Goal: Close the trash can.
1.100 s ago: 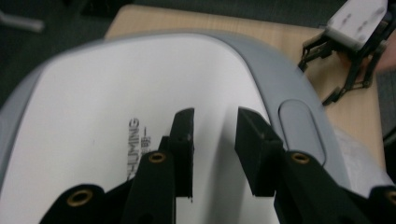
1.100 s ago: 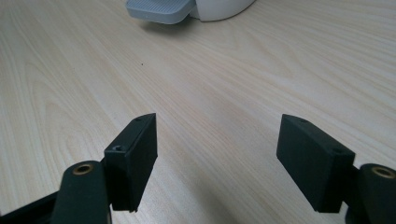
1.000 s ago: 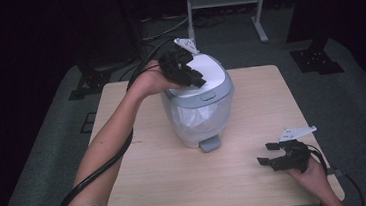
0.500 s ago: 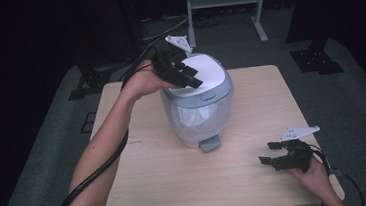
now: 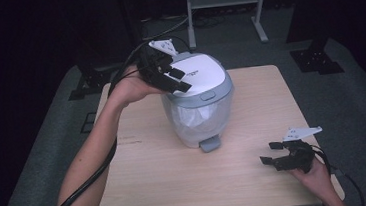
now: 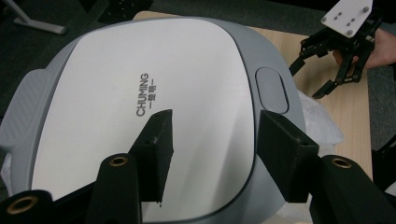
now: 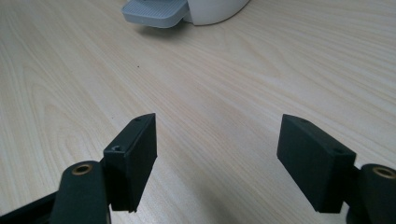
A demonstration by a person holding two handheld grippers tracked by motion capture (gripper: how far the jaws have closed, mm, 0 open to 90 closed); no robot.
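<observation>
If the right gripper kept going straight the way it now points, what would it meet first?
Probably the grey pedal at the foot of the white bin. The right gripper, jaws open, faces it across bare table, with nothing between; depth is hard to judge.

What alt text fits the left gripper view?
The left gripper, its black jaws apart with nothing between them, hovers above the white lid of a grey pedal bin. Beyond it, the right gripper sits over the wooden table.
</observation>
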